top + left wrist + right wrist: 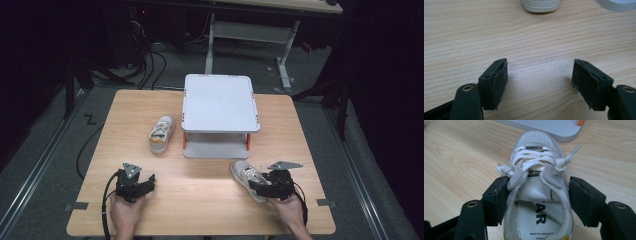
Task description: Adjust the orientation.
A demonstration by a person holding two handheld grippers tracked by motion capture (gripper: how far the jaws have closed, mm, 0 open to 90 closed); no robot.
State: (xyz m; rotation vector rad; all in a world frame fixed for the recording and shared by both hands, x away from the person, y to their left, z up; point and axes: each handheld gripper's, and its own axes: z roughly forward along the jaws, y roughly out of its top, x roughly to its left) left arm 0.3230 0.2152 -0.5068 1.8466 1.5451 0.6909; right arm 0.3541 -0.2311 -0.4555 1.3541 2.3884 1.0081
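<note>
Two small white and grey shoes lie on the wooden table. The left shoe [161, 134] rests beside the grey two-tier stand [220, 102], and its heel [540, 5] shows at the top of the left gripper view. My left gripper [149, 181] [540, 65] stands open over bare wood near the front edge. The right shoe [247, 177] [536, 170] lies in front of the stand, toe pointing away. My right gripper [258, 186] [537, 183] is open with one jaw on each side of this shoe's heel part, close against its sides.
The stand's lower shelf [216, 146] is open toward me and has orange posts; its corner [549, 126] lies just beyond the right shoe's toe. A second desk frame [250, 30] and cables stand on the floor behind the table. Bare wood [200, 185] lies between the grippers.
</note>
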